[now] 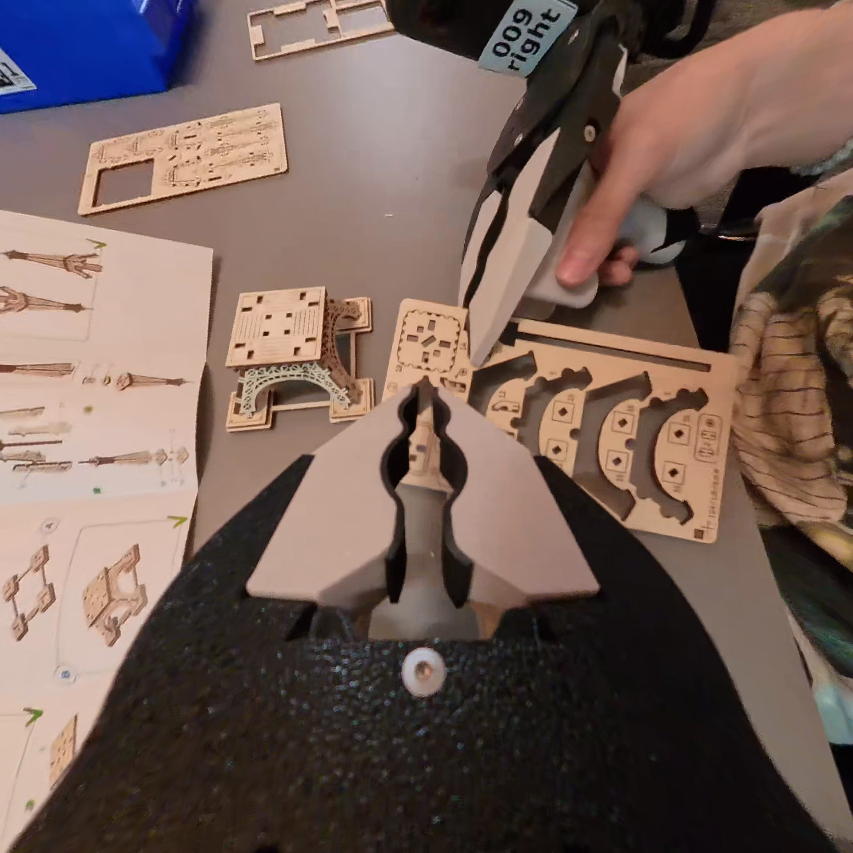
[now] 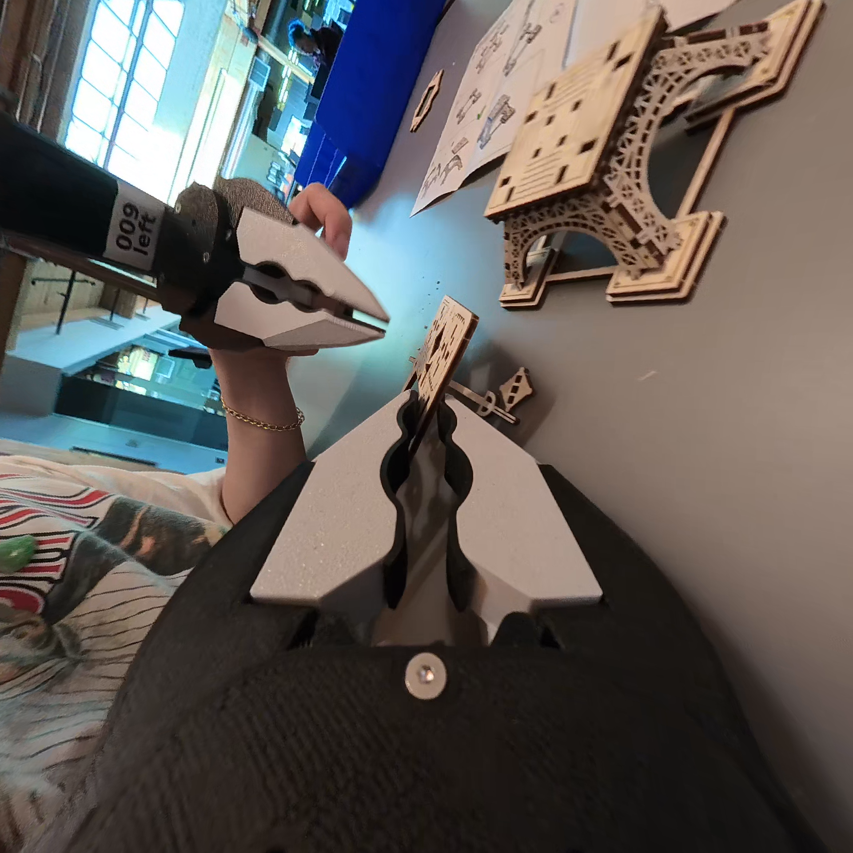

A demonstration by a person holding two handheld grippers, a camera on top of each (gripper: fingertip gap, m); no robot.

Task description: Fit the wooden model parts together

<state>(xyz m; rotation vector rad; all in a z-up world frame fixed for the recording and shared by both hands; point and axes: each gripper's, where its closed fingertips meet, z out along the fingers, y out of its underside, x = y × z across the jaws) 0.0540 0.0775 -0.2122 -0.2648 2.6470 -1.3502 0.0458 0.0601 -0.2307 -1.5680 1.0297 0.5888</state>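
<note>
At lower centre of the right wrist view, right gripper (image 2: 427, 397) clamped on the edge of a small wooden panel (image 2: 445, 357) with cut-out slots, held edge-on above the grey table (image 2: 692, 461). Same grip seen from the left wrist view, upper right: right gripper (image 1: 477, 355) pointing down, tip at the right edge of the panel (image 1: 427, 341), a hand (image 1: 692, 138) around the handle.

At centre of the left wrist view, left gripper (image 1: 424, 392) with jaws drawn together, nothing visible between the tips. Left of centre in the right wrist view, same left gripper (image 2: 385, 325) shut to a thin line, just beside the panel but apart from it.

Left of the panel, partly built tower base (image 1: 300, 360) standing on the table. To the right, large punched wooden sheet (image 1: 600, 438) with curved cut-outs. Along the left edge, instruction sheet (image 1: 92, 369). At upper left, blue box (image 1: 92, 46) and another wooden sheet (image 1: 184, 157). Beyond the panel in the right wrist view, small loose wooden piece (image 2: 514, 392) lying on the table.
</note>
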